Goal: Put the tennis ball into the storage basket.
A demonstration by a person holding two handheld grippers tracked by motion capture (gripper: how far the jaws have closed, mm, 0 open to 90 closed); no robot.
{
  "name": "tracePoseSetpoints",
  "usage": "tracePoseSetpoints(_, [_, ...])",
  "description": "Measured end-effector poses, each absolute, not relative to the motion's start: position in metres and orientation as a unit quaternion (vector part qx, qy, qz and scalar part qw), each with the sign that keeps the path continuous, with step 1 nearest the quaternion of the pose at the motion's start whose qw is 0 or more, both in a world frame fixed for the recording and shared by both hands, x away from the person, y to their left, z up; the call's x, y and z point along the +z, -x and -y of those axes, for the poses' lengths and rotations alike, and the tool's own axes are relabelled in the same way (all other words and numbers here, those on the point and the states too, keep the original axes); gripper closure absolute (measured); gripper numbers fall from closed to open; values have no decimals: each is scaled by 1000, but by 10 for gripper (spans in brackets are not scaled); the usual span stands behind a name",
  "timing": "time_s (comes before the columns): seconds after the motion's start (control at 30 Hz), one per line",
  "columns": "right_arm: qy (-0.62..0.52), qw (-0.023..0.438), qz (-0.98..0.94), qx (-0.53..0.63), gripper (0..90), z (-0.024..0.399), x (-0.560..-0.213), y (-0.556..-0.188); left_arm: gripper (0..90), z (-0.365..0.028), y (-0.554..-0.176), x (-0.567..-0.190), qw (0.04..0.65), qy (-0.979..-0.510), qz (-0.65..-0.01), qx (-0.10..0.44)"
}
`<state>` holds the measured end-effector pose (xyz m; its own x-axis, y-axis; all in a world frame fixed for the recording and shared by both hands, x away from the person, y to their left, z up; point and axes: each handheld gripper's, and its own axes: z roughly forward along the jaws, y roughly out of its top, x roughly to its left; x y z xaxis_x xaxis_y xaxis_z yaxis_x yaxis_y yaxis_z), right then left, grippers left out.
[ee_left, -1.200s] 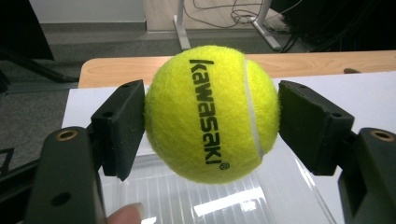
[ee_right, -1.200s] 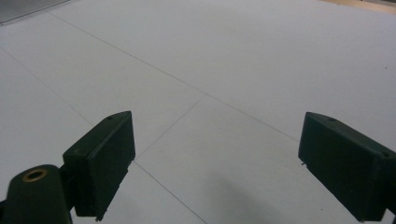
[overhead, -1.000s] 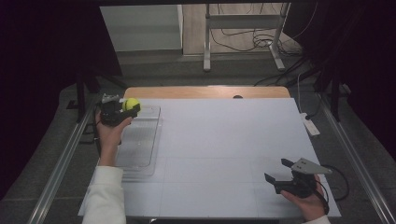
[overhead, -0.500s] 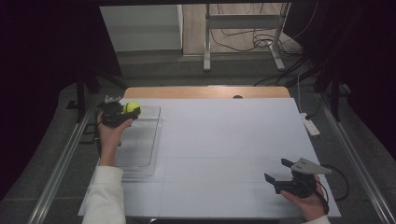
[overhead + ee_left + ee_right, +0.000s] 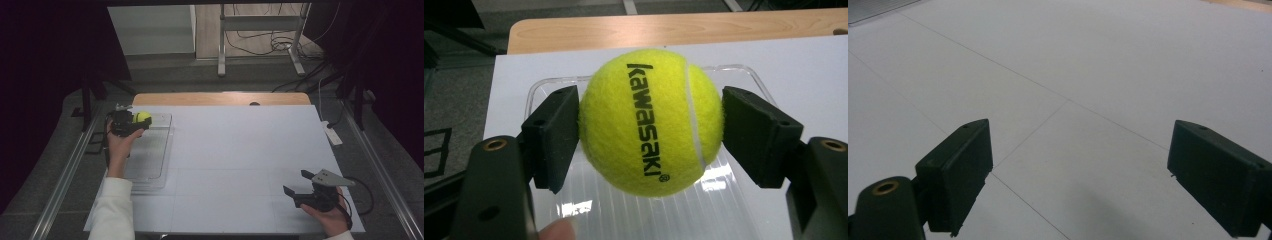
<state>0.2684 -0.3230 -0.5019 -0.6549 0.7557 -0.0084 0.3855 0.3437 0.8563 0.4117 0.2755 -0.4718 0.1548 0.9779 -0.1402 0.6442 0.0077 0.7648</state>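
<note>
White table (image 5: 240,150) under everything: near the front edge the right gripper (image 5: 298,187) rests with jaws spread apart. Farther back at the left, the left gripper (image 5: 142,123) clamps a yellow tennis ball (image 5: 651,122) (lettered "kawasaki") over a clear plastic tray (image 5: 152,155).

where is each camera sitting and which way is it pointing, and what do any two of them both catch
High view: fixed above the person's edge of the table, looking forward and down; both forearms enter from the bottom, left gripper and right gripper.
Left gripper view: rides the left gripper, looking along its jaws at the tennis ball pressed between them over the clear tray; a fingertip shows at the bottom.
Right gripper view: rides the right gripper, facing bare white table between its spread jaws.
Shared: high and left gripper views both show ball, tray and table.
</note>
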Motion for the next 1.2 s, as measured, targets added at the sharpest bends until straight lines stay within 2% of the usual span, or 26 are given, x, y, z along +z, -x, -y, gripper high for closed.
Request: tracePoseSetpoints(1.2, [-359,207,-794,445,114,323,-502,-268,274,-274,-422,-488,307,-692,-611,232])
